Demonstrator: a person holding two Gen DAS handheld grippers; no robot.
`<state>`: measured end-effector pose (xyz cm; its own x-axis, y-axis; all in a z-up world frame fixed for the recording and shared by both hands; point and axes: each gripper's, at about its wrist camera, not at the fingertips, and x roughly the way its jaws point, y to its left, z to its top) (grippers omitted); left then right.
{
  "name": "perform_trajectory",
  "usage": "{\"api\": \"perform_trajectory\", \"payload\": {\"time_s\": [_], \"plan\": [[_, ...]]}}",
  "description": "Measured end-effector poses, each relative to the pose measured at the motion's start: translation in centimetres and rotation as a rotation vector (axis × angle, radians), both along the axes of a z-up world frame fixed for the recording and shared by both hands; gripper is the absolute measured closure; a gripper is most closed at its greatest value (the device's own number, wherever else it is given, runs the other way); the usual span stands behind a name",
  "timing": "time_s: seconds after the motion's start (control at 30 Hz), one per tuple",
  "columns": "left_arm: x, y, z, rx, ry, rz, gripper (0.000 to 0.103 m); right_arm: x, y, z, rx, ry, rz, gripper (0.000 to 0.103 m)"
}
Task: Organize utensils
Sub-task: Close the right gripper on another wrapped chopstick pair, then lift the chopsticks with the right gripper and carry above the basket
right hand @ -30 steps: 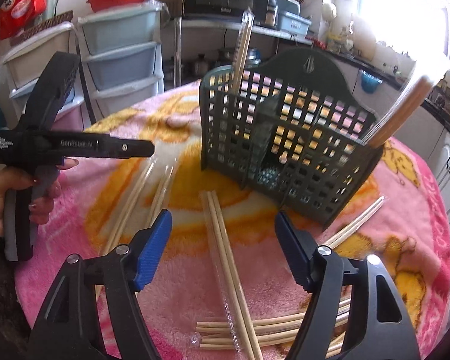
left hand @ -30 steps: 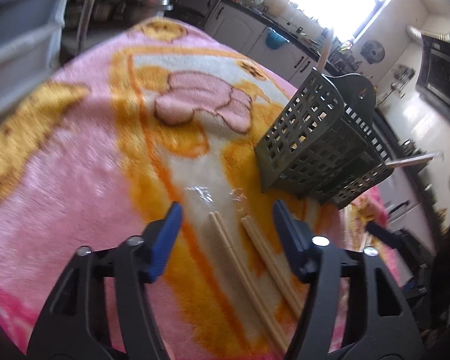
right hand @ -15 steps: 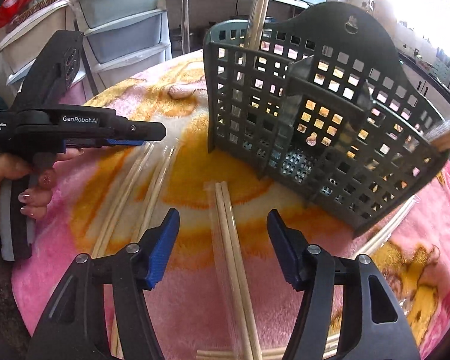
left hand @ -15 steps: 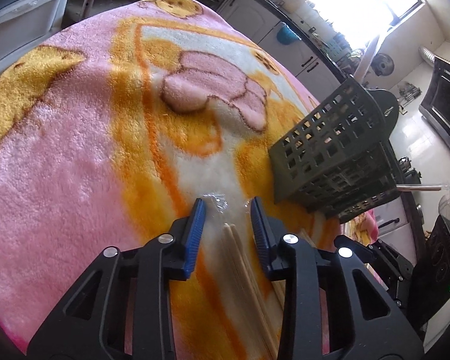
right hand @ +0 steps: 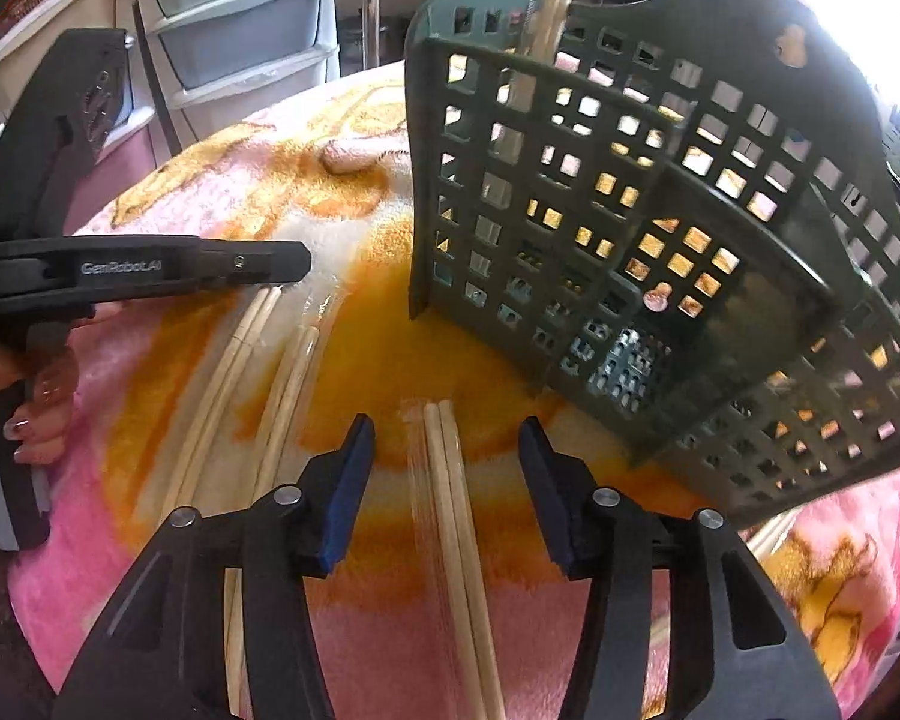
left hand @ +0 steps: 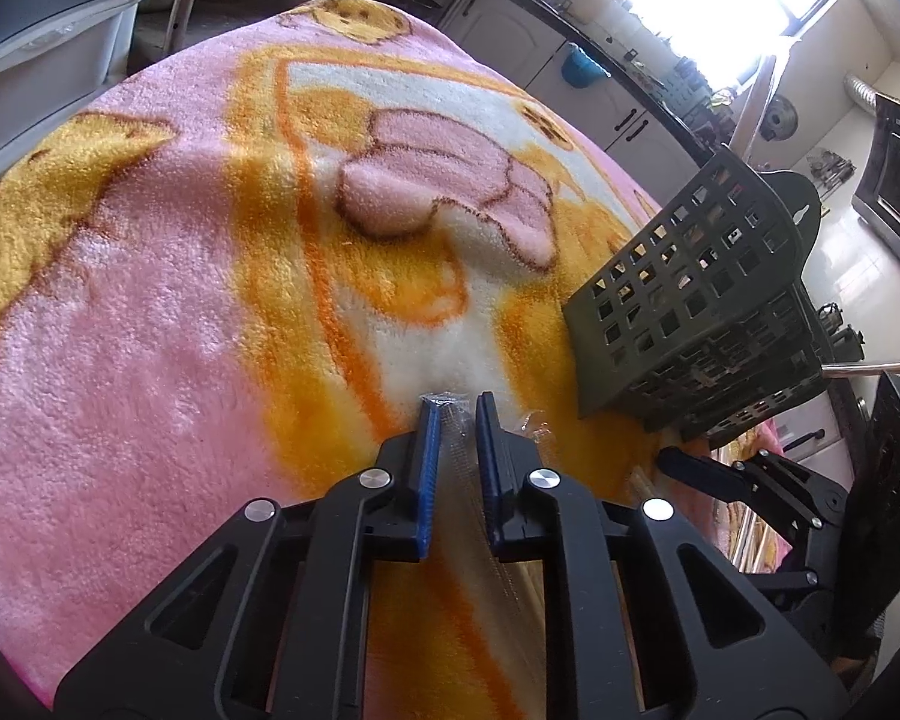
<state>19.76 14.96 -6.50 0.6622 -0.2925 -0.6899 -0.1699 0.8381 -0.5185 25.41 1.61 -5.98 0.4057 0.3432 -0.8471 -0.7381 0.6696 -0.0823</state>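
Two wrapped chopsticks [right hand: 450, 480] lie on the blanket [right hand: 390, 630] at the basket's [right hand: 660, 210] six o'clock, between the right gripper's [right hand: 447, 480] closing jaws, untouched. At nine o'clock, the left gripper's [left hand: 457, 420] jaws are closing on another wrapped pair [left hand: 457, 462].

- I read one marking only: "GenRobot.AI", in pale letters along the black side of the left gripper [right hand: 282, 261], as my right wrist camera sees it.
- My left wrist camera gives me no text I can read; the appliances and clutter at the back are too small and blurred.
- I find no lettering on the basket [right hand: 660, 210] or the blanket [left hand: 180, 330].
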Motion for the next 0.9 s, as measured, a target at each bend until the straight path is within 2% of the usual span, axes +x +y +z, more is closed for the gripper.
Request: {"api": "perform_trajectory", "payload": {"time_s": [0.17,0.4,0.53,0.7,0.9], "plan": [[-0.1,0.4,-0.2,-0.029,-0.009,0.002,0.098,0.1,0.4,-0.3,-0.007,-0.002,0.016,0.066],[-1.2,0.8,0.2,-0.043,-0.045,0.032,0.1,-0.1,-0.1,0.1,0.039,0.019,0.03,0.092],[-2.0,1.0,1.3,-0.039,-0.074,0.048,0.1,-0.1,-1.4,0.9,0.108,0.051,0.022,0.095],[-3.0,1.0,3.1,-0.038,-0.127,0.052,0.1,-0.9,-2.6,2.7,0.182,0.037,0.022,0.097],[-4.1,0.0,6.1,-0.025,-0.207,0.021,0.1,-2.3,-4.8,6.2,0.333,-0.008,0.04,0.097]]}}
